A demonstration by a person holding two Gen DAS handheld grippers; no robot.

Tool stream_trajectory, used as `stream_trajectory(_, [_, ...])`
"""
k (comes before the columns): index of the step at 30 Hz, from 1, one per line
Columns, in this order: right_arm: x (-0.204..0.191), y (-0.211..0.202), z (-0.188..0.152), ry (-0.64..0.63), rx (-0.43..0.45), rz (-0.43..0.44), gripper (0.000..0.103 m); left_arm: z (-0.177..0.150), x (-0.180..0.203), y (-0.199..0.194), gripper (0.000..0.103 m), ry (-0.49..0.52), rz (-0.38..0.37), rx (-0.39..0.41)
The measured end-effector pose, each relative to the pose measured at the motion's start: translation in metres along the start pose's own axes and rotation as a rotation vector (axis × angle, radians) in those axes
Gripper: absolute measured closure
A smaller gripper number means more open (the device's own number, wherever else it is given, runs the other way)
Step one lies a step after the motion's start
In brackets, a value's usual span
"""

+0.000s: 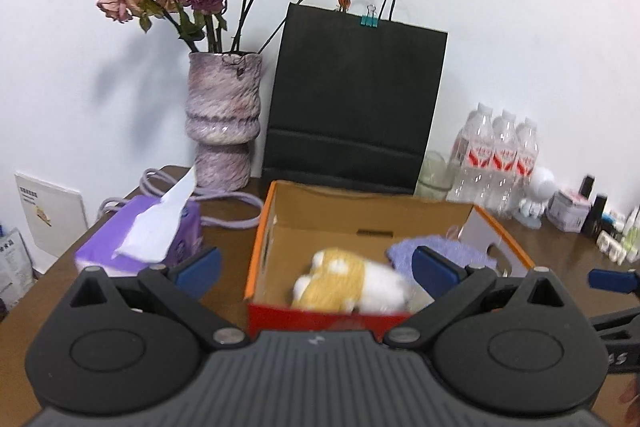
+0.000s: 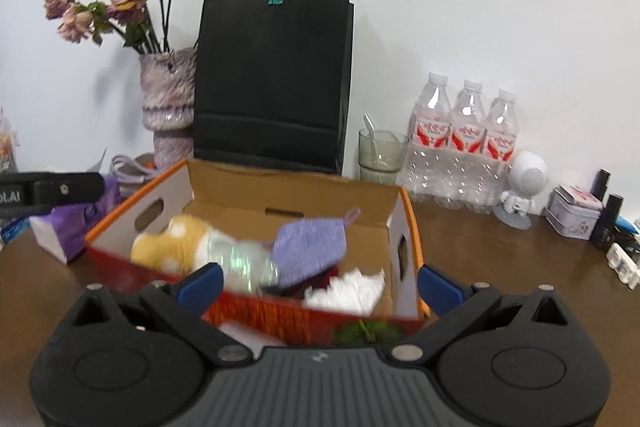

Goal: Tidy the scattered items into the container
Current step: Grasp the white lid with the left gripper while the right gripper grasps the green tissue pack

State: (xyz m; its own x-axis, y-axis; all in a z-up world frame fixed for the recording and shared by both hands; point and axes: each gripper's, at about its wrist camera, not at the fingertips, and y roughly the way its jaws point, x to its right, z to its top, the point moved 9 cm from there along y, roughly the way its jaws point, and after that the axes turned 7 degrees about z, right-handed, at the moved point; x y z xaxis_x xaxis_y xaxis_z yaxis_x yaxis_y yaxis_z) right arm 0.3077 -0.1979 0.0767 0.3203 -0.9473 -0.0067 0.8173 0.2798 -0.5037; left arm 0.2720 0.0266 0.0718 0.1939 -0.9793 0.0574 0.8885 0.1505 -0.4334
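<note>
An orange cardboard box [image 1: 260, 239] [image 2: 412, 223] stands on the brown table. Inside lie a yellow and white plush toy [image 1: 344, 279] [image 2: 176, 247], a purple knitted cloth [image 1: 460, 251] [image 2: 312, 247], a clear plastic bottle [image 2: 244, 263] and white crumpled paper [image 2: 348, 291]. My left gripper [image 1: 316, 267] is open and empty just in front of the box. My right gripper [image 2: 320, 287] is open and empty over the box's near wall. A green leafy item [image 2: 368, 333] and a white item [image 2: 248, 337] lie in front of the box.
A purple tissue box [image 1: 156, 239] sits left of the box. Behind stand a vase of dried roses [image 1: 224, 119], a black paper bag [image 1: 352, 99], a glass [image 2: 380, 151], three water bottles [image 2: 464, 139], a white figurine [image 2: 524, 187] and small tins.
</note>
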Motion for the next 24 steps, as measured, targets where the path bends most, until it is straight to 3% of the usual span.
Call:
stream_trajectory(10, [0.016, -0.038, -0.066, 0.007, -0.065, -0.017, 0.0, -0.051, -0.032, -0.037, 0.0, 0.062, 0.017, -0.037])
stream_trajectory(17, [0.013, -0.041, -0.111, 0.006, -0.11, -0.019, 0.0, -0.11, -0.022, -0.04, 0.0, 0.151, -0.022, -0.14])
stream_trajectory(24, [0.021, -0.031, -0.134, 0.079, -0.147, -0.017, 0.0, -0.139, -0.011, -0.03, 0.0, 0.172, -0.01, -0.219])
